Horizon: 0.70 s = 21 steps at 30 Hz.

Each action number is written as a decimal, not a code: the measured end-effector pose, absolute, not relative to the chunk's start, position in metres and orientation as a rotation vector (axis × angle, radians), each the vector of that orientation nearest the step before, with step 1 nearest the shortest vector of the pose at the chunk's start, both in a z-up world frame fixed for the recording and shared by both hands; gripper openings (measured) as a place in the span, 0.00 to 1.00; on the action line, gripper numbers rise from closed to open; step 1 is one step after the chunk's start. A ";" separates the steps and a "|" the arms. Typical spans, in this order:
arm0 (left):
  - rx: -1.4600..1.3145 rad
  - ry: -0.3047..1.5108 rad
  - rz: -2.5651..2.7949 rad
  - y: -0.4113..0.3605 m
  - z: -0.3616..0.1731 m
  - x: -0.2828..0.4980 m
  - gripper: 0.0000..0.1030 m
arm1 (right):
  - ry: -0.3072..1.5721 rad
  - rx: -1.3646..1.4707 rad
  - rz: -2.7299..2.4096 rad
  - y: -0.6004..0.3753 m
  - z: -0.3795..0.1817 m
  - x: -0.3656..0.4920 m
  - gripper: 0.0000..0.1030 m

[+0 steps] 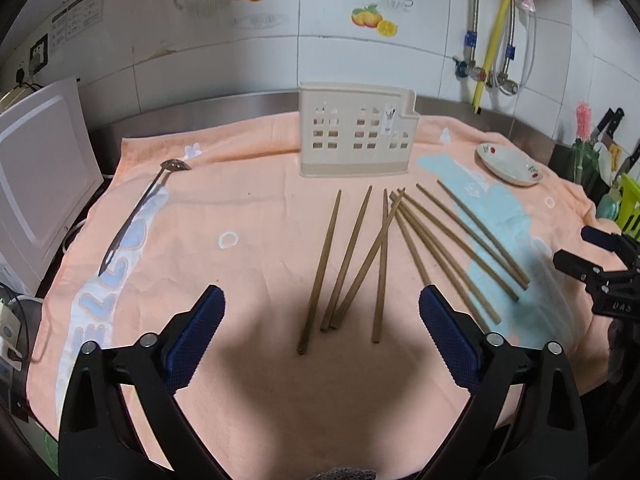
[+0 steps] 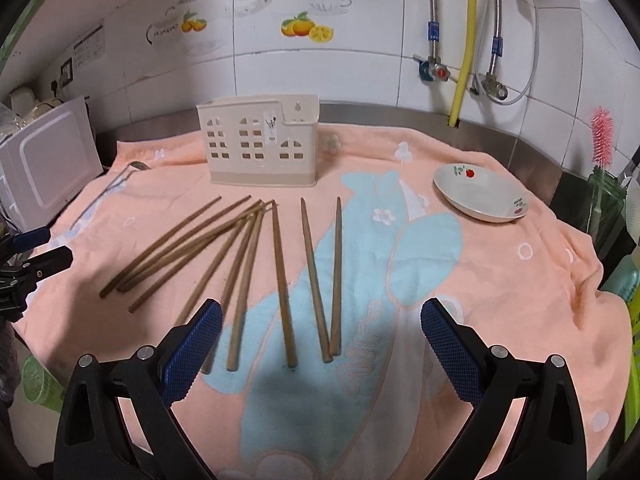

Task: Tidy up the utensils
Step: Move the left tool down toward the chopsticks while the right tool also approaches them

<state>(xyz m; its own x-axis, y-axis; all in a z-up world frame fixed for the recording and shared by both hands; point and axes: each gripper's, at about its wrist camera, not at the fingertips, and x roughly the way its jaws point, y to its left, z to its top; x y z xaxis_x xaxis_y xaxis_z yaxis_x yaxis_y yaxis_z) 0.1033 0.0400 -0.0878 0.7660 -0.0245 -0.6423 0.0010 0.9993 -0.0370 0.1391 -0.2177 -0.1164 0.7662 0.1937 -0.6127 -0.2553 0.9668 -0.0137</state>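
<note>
Several wooden chopsticks (image 1: pixel 384 256) (image 2: pixel 280 276) lie fanned out on a peach towel (image 1: pixel 240 208) (image 2: pixel 500 280), tips toward a beige utensil holder (image 1: pixel 356 132) (image 2: pixel 260 148) that stands upright at the back. A metal slotted spoon (image 1: pixel 136 208) (image 2: pixel 120 178) lies on the towel's left side. My left gripper (image 1: pixel 320 304) hovers open just in front of the left chopsticks' near ends, holding nothing. My right gripper (image 2: pixel 320 316) is open over the right chopsticks' near ends, also empty; it shows at the right edge of the left wrist view (image 1: pixel 588 252).
A small white dish (image 1: pixel 508 164) (image 2: pixel 480 196) sits on the towel at the back right. A white appliance (image 1: pixel 40 184) (image 2: pixel 48 168) stands at the left. Pipes and a yellow hose (image 2: pixel 464 48) run down the tiled wall. A pink brush (image 2: pixel 602 136) and bottles crowd the right edge.
</note>
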 end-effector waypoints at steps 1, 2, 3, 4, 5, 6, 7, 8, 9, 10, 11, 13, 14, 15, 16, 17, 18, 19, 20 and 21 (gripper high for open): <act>-0.034 0.706 -0.016 0.041 -0.091 0.105 0.90 | 0.659 -0.100 0.242 -0.218 -0.118 0.141 0.94; -0.035 0.713 -0.018 0.043 -0.094 0.107 0.88 | 0.664 -0.100 0.240 -0.219 -0.120 0.144 0.93; -0.040 0.725 -0.023 0.045 -0.097 0.109 0.87 | 0.669 -0.099 0.241 -0.219 -0.122 0.147 0.93; -0.045 0.732 -0.028 0.046 -0.100 0.111 0.83 | 0.675 -0.099 0.241 -0.220 -0.124 0.150 0.93; -0.046 0.738 -0.034 0.046 -0.102 0.112 0.81 | 0.680 -0.099 0.241 -0.220 -0.126 0.152 0.93; -0.042 0.740 -0.037 0.046 -0.104 0.114 0.81 | 0.684 -0.101 0.241 -0.220 -0.127 0.154 0.93; -0.038 0.741 -0.043 0.046 -0.105 0.116 0.78 | 0.686 -0.101 0.240 -0.220 -0.128 0.156 0.93; -0.036 0.743 -0.055 0.044 -0.107 0.117 0.73 | 0.688 -0.100 0.242 -0.220 -0.130 0.159 0.93; -0.031 0.744 -0.067 0.043 -0.108 0.119 0.71 | 0.691 -0.099 0.244 -0.220 -0.131 0.161 0.93; -0.022 0.746 -0.080 0.040 -0.109 0.121 0.69 | 0.695 -0.099 0.245 -0.220 -0.132 0.162 0.93; -0.015 0.748 -0.093 0.038 -0.111 0.123 0.65 | 0.699 -0.099 0.247 -0.220 -0.133 0.164 0.93; -0.005 0.760 -0.130 0.032 -0.114 0.129 0.57 | 0.708 -0.097 0.254 -0.219 -0.136 0.168 0.93; 0.000 0.767 -0.146 0.030 -0.116 0.132 0.51 | 0.712 -0.098 0.256 -0.218 -0.137 0.170 0.93; 0.006 0.772 -0.166 0.027 -0.118 0.137 0.47 | 0.714 -0.100 0.256 -0.218 -0.138 0.172 0.92; 0.012 0.777 -0.175 0.025 -0.119 0.139 0.42 | 0.716 -0.100 0.255 -0.217 -0.139 0.173 0.92; 0.017 0.783 -0.182 0.023 -0.120 0.142 0.38 | 0.717 -0.100 0.254 -0.218 -0.139 0.175 0.92; 0.022 0.787 -0.190 0.022 -0.122 0.146 0.35 | 0.718 -0.099 0.254 -0.218 -0.140 0.177 0.92; 0.024 0.791 -0.208 0.020 -0.123 0.150 0.30 | 0.720 -0.096 0.255 -0.219 -0.140 0.178 0.92; 0.027 0.797 -0.219 0.019 -0.125 0.153 0.26 | 0.722 -0.093 0.257 -0.219 -0.141 0.180 0.92; 0.032 0.804 -0.229 0.017 -0.127 0.158 0.25 | 0.725 -0.089 0.258 -0.220 -0.142 0.182 0.92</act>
